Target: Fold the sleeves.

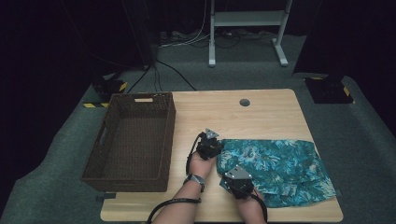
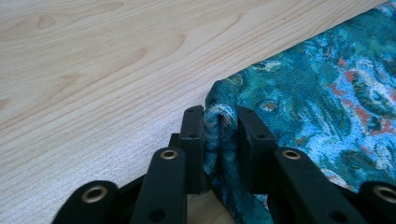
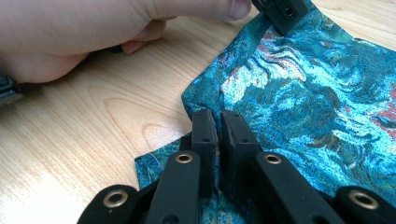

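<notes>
Light wooden table w/ rounded corners (image 1: 261,114), pale grain, standing on grey carpeted floor (image 1: 56,154). Small dark round grommet hole (image 1: 244,102) near the far edge, approx. centre. On the left part sits a dark brown woven rectangular basket (image 1: 169,140) w/ handle slots in its walls, its near left corner overhanging the table edge. On the right part lies a teal-and-blue patterned cloth w/ reddish flecks (image 1: 285,168), spread mostly flat (its left edge bunched up), reaching close to the table's right and near edges. Basket and cloth are apart, bare wood btwn them.
</notes>
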The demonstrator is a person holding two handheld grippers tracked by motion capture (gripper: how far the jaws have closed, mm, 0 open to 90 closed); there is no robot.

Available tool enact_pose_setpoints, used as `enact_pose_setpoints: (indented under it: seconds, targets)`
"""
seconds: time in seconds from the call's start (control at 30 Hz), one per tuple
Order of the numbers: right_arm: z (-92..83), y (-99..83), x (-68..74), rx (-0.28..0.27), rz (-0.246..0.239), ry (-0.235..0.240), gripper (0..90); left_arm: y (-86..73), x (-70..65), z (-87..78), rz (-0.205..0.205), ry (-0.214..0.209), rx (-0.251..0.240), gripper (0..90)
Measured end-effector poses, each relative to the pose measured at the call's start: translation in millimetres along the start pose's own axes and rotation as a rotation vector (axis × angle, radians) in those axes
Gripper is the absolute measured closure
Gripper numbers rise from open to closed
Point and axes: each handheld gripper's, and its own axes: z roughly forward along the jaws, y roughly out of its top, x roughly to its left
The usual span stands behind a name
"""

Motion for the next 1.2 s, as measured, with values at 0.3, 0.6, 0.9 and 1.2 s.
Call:
enact_pose_setpoints:
  seconds: [0.3, 0.6, 0.9, 1.2]
  targets:
    - [-7.3, 5.3, -1.2, -0.041, -0.024, 0.01, 84.5, 0.8, 2.7, -2.7, -0.014, -0.014, 0.0, 79.3]
    - [-22.6, 23.3, -2.7, -0.12, -0.021, 0.014, 84.6, 3.0, 9.9, -22.7, -0.087, 0.001, -0.068, 79.7]
    - [-42.2, 54.1, 14.4, -0.225, -0.028, 0.055, 84.6, 19.3, 12.2, -74.2, -0.114, 0.038, -0.173, 79.6]
    - [-73.3, 93.5, 22.2, -0.338, -0.079, 0.078, 84.7, 42.6, 10.6, -121.3, -0.094, 0.05, -0.286, 79.4]
